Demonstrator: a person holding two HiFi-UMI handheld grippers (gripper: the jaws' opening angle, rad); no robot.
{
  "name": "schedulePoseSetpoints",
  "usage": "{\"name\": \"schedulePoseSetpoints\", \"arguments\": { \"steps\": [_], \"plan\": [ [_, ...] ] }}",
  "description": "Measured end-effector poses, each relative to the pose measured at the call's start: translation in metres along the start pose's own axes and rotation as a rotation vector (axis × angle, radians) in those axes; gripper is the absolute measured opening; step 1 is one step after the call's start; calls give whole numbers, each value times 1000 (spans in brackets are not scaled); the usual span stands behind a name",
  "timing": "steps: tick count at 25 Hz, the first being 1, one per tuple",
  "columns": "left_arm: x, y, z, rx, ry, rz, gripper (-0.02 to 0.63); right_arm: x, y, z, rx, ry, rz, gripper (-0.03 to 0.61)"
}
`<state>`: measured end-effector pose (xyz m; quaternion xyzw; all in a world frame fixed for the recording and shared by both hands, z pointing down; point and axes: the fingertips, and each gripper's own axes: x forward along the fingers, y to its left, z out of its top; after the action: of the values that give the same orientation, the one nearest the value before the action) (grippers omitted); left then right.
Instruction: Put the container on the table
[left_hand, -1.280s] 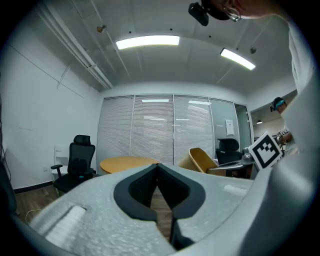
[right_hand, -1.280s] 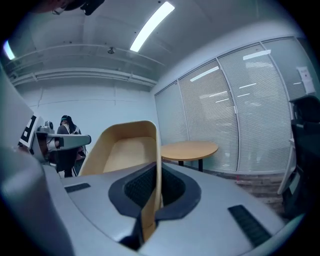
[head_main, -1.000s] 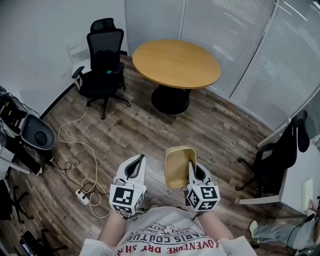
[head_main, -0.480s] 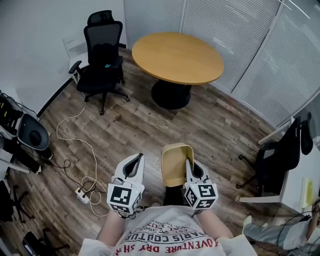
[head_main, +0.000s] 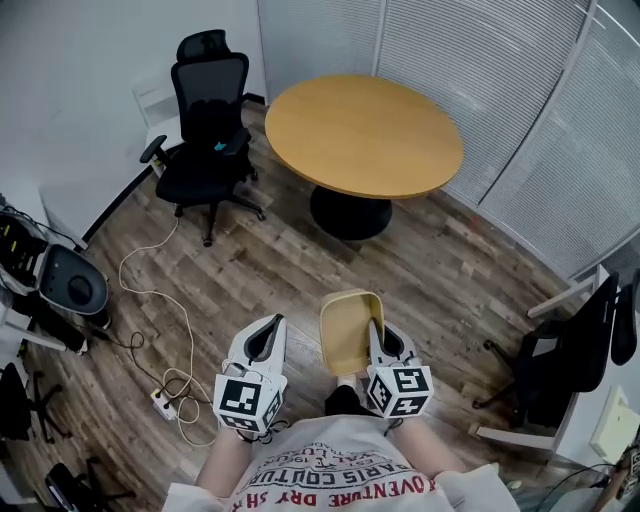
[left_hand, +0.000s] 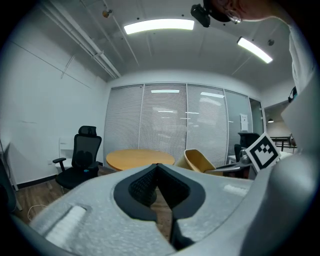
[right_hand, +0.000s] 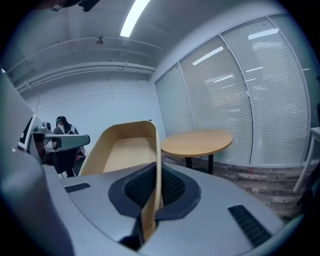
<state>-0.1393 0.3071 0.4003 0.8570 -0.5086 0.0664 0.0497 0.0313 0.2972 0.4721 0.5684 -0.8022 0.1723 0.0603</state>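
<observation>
**A:** Right gripper (head_main: 374, 332) is pinching the container (head_main: 346, 330) by one side wall, fingers clamping the thin rim. Left gripper (head_main: 274, 328) is riding at its 9 o'clock, fingers pressed together on nothing.

**B:** So the container's hanging over the floor. The tabletop (head_main: 365, 135) is sitting at 12 o'clock, well apart.

**A:** Yes. I'd be keeping it level and the pinch firm, since a one-wall grip is probably prone to swinging. I'd be clearing the near edge before lowering.

**B:** Versus a second ago, the tabletop is showing slightly larger and the grip is looking unchanged.
</observation>
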Motion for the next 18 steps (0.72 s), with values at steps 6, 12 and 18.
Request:
{"name": "schedulePoseSetpoints", "arguments": {
  "steps": [6,12,18],
  "plan": [
    [83,-25,21,-10,-32,20,-2,38,-78,36,-26,-6,26,11],
    [150,-49,24,-6,-16,-5,-2,73,-138,46,-4,16,31,11],
    [196,-31,27,-38,5,8,-2,107,-169,53,18,33,15,11]
  ]
}}
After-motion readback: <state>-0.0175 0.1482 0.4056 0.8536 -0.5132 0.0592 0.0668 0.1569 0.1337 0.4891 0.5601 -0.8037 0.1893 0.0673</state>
